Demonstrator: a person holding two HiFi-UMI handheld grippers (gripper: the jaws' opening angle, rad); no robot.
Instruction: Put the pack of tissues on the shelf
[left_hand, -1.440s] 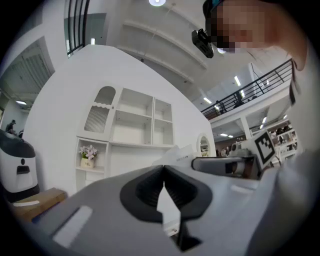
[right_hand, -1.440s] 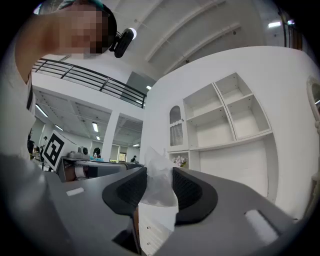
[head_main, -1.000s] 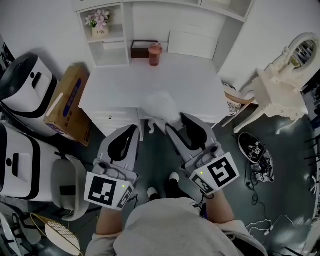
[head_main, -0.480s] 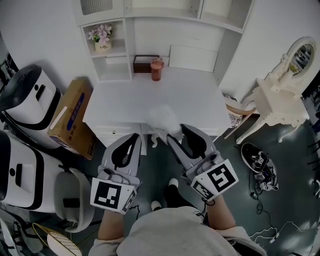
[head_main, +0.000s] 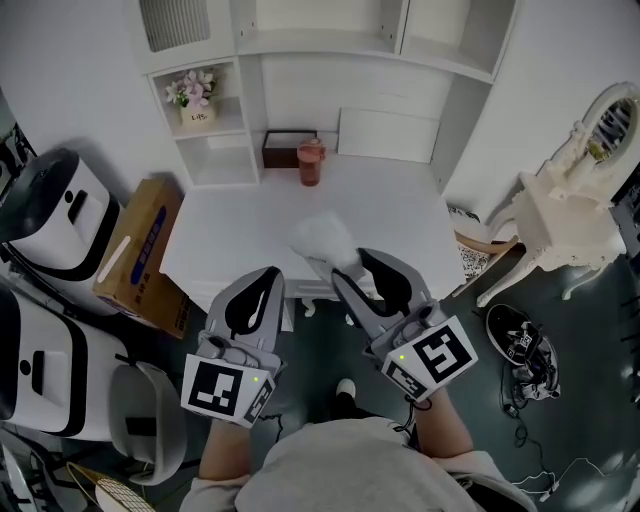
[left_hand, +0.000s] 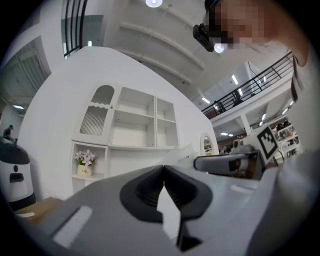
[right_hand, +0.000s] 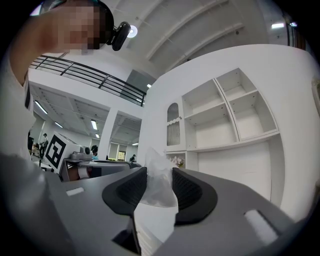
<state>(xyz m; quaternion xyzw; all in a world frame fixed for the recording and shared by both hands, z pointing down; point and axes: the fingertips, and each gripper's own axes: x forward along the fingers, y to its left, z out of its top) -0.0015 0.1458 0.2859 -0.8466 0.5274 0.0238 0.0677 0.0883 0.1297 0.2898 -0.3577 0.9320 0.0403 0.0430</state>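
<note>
White desk (head_main: 240, 225) and shelf (head_main: 215, 135) fill the head view; my right gripper (head_main: 345, 262) carries the pack of tissues (head_main: 325, 238) above the desk. Left gripper view: left gripper (left_hand: 163, 169) pressed together, empty. Right gripper view: jaws pinch the wrapper's edge (a thin hold), so I'd travel level and slowly, releasing only once it rests inside.

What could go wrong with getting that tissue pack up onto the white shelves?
The right gripper seems to pinch the pack of tissues only by its thin plastic wrapping, so it might slip out. The pink cup and dark box stand on the desk right before the shelves; a low approach could knock the cup over.
</note>
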